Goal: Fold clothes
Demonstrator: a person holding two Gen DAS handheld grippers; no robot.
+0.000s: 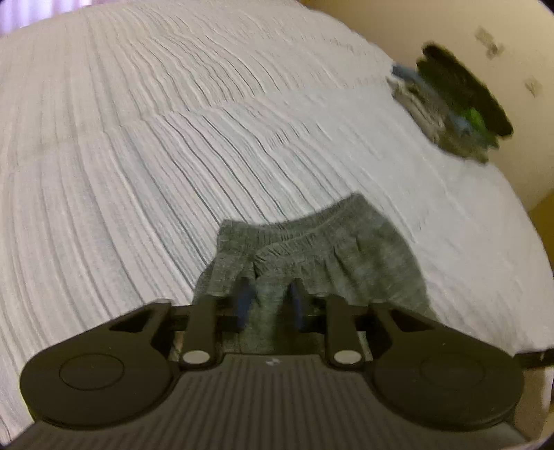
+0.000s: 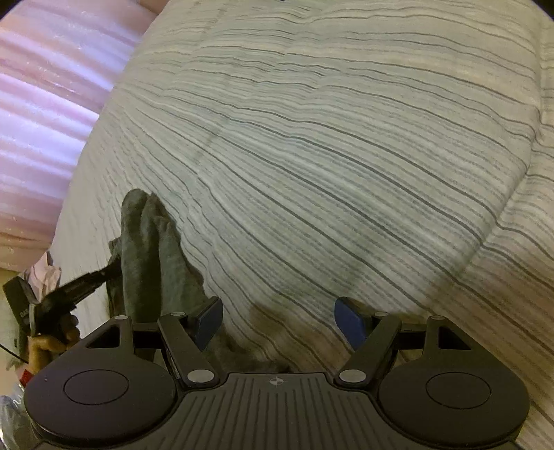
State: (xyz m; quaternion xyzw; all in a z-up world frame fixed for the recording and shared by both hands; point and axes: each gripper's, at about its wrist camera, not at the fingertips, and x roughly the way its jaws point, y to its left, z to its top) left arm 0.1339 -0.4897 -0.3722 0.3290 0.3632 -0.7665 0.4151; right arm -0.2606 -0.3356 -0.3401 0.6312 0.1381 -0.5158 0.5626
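Observation:
A small pair of grey shorts [image 1: 304,256] with a gathered waistband hangs over the striped bedspread [image 1: 173,155]. My left gripper [image 1: 270,297] is shut on its cloth, which bunches between the blue pads [image 1: 244,301]. In the right wrist view the same grey shorts [image 2: 152,256] hang at the lower left, held up by the left gripper [image 2: 107,271] in a person's hand [image 2: 45,342]. My right gripper [image 2: 278,320] stands open above the bedspread [image 2: 329,173], its blue pads [image 2: 349,322] wide apart with nothing between them; grey cloth trails just under its left finger.
A pile of folded clothes [image 1: 453,107], dark, green and grey, sits at the bed's far right edge by a cream wall [image 1: 450,31]. Pink curtains [image 2: 45,104] hang beyond the bed's left side. A raised fold of bedspread [image 2: 502,214] runs down the right.

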